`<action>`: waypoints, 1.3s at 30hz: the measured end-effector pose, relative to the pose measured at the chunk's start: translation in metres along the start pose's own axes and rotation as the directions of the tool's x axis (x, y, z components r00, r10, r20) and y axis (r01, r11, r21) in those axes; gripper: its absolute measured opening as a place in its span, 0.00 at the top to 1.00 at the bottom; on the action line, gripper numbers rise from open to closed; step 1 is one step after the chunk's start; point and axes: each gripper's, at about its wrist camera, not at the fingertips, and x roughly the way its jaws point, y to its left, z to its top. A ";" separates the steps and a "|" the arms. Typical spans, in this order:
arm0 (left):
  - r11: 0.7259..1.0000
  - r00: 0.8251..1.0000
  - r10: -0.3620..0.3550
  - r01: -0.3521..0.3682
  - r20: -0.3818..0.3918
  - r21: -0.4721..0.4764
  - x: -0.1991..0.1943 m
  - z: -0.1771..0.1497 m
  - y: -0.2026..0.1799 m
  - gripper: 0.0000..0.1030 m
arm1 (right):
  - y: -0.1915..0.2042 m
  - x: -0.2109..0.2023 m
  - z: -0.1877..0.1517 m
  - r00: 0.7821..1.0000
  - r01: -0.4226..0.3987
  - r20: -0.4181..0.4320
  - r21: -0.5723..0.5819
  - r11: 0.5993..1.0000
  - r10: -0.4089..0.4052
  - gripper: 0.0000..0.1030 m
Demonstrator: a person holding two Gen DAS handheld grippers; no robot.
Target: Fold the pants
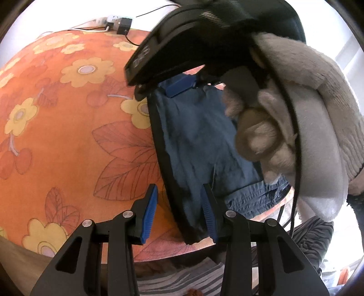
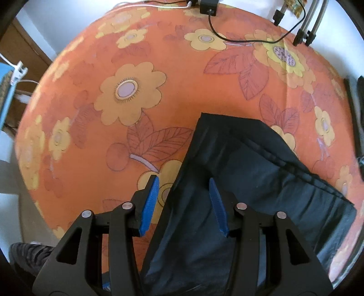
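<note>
**Orange floral surface, dark pants partly folded, both grippers over the near edge**

Setting: your work area is a surface (image 2: 127, 141) under an orange cloth printed with yellow flowers and leaves. A black power adapter (image 2: 208, 8) and its cable sit at the far edge; white walls beyond.

Item: the pants (image 2: 250, 182), dark navy, lie toward the near right of the surface. Their long axis runs from the near edge away from you, with a squared far end and a gathered edge trailing off to the right.

Right gripper (image 2: 184, 202): pointing steeply down, jaws partly apart and straddling the left long edge of the pants; the pads do not press cloth.

Left gripper (image 1: 179, 214): jaws partly apart, the near corner of the pants lying between them; no pinch is visible.

Relation for the coming move: the pants lie straight ahead of both grippers. The right one, held in your gloved hand (image 1: 273, 136), sits further along the cloth.
</note>
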 end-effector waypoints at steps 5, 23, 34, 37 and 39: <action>1.000 1.000 -0.004 0.004 0.012 0.005 0.000 0.005 -0.006 0.64 | 0.005 0.007 -0.002 0.998 0.060 -0.025 -0.044 0.997 -0.061 0.60; 0.999 0.999 -0.040 0.041 0.020 -0.031 0.024 0.029 -0.013 0.56 | -0.047 -0.048 -0.011 0.980 -0.183 0.098 0.094 0.979 0.174 0.96; 0.997 0.993 -0.024 0.016 0.115 0.069 0.006 0.029 -0.043 0.89 | -0.053 -0.064 -0.013 0.978 -0.176 0.131 0.086 0.981 0.164 0.77; 0.996 0.991 -0.022 0.011 0.129 0.090 0.001 0.025 -0.051 0.89 | -0.049 -0.066 -0.012 0.985 -0.132 0.120 0.060 0.989 0.124 0.68; 0.995 0.990 -0.020 0.006 0.140 0.104 -0.004 0.023 -0.056 0.89 | -0.046 -0.064 -0.011 0.988 -0.128 0.095 0.052 0.990 0.123 0.67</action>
